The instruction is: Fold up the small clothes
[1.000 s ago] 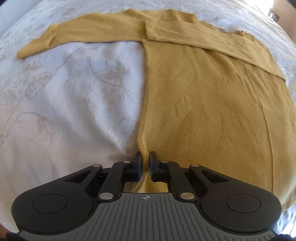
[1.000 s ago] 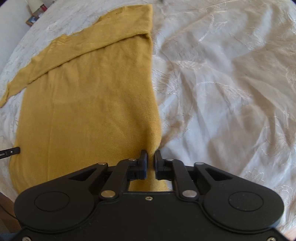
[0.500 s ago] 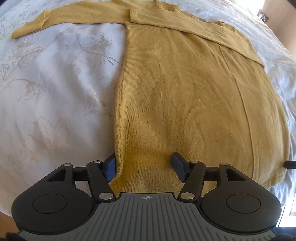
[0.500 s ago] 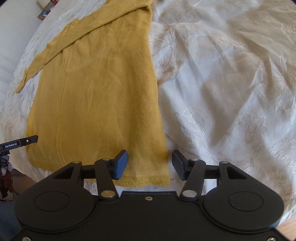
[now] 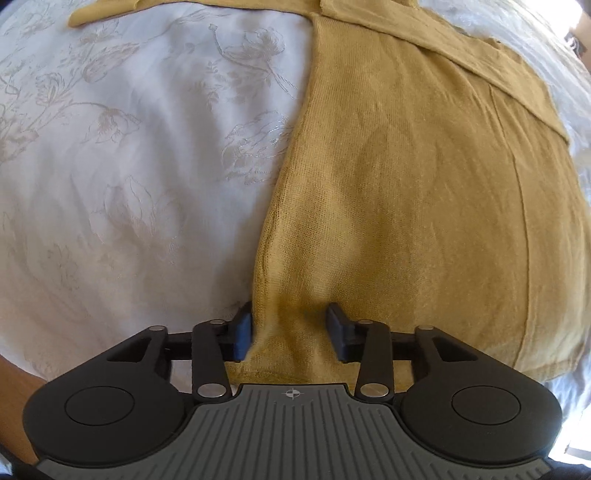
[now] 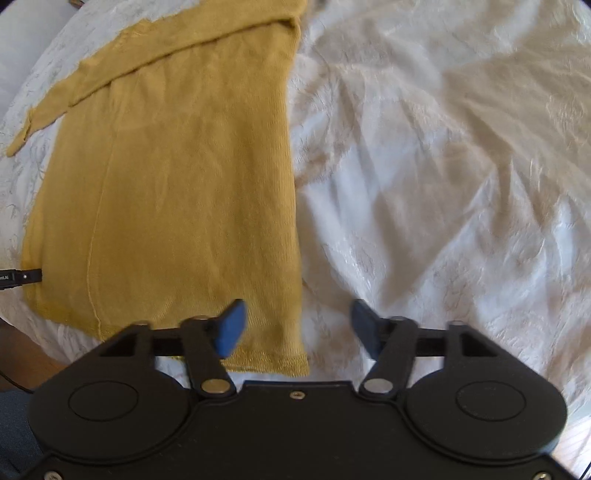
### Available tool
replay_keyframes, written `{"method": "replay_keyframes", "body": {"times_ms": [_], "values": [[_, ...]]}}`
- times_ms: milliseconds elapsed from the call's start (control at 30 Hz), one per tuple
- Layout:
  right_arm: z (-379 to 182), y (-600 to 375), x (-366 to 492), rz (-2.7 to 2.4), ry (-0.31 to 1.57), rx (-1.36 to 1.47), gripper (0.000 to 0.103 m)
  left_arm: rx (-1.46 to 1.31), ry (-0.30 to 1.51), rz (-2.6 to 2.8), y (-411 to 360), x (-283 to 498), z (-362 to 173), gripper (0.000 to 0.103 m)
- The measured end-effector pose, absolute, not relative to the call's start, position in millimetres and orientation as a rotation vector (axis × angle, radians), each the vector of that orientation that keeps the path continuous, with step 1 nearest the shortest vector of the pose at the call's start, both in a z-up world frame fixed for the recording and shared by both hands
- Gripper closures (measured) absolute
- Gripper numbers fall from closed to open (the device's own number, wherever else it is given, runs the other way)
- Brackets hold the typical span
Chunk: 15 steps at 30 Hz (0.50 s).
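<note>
Mustard yellow sweater (image 5: 424, 206) is lying flat on a white floral bedspread (image 5: 140, 177), which looks like a bed. Body is spread out, one sleeve folded across the upper part, the other sleeve (image 5: 107, 9) stretching out to the left at the top of the left wrist view.

Left gripper (image 5: 290, 328) is sitting low at the sweater's near left corner, fingers (image 5: 242, 330) apart, not clamped. Left finger is just beside the sweater's side edge, right finger over the knit, and a small raised ridge of fabric is standing between them. Hem is lying just in front of the gripper body.

Right gripper (image 6: 297, 328) is hovering at the near right corner of the sweater (image 6: 177, 192), fingers (image 6: 231, 326) wide apart and holding nothing. Left finger is over the knit, right finger over bare bedspread (image 6: 443, 184), with the sweater's right edge and hem corner between them. View is slightly blurred. Bedspread is wrinkled on that side. A black bit of the other gripper (image 6: 20, 277) is poking in at the left edge.
</note>
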State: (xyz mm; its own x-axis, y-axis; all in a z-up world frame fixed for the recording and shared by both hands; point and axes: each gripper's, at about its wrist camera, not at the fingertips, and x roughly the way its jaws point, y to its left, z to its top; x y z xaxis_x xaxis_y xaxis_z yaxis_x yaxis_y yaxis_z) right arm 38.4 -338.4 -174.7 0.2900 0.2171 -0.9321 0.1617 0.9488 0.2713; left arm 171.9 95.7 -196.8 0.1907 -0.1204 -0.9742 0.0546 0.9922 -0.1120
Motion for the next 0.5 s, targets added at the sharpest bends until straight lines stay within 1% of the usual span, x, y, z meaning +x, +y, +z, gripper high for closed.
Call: {"method": "replay_keyframes", "body": {"times_ms": [33,67,100,167,200,267,300,333,500], "values": [[-168.0,-338.4,43.0,0.046,1.262,0.321,0.013,-0.095,1.373,-0.122,98.8,172.9,-194.8,0.034],[-162.3,-337.0,49.0,0.047,1.243,0.293,0.011,-0.125,1.366,-0.118,102.6,173.9,-191.9,0.027],[-156.4,-335.1,55.1,0.048,1.222,0.266,0.005,-0.143,1.345,-0.108,105.3,175.5,-188.0,0.024],[-146.3,-329.9,67.3,0.058,1.169,0.238,0.001,-0.140,1.294,-0.081,109.6,180.3,-177.3,0.024],[-141.5,-327.4,73.6,0.064,1.145,0.234,0.001,-0.134,1.265,-0.067,112.1,183.8,-171.4,0.024],[-135.6,-316.6,89.6,0.075,1.110,0.233,0.001,-0.139,1.211,-0.055,117.0,195.1,-158.9,0.020],[-133.6,-312.4,95.3,0.083,1.098,0.229,0.001,-0.143,1.191,-0.052,118.6,198.5,-152.4,0.016],[-133.2,-305.5,103.8,0.093,1.087,0.220,0.001,-0.142,1.173,-0.049,121.6,204.8,-147.4,0.015],[-123.6,-272.0,130.2,0.113,1.044,0.173,0.001,-0.069,1.056,-0.021,145.4,242.0,-121.9,0.015]]}}
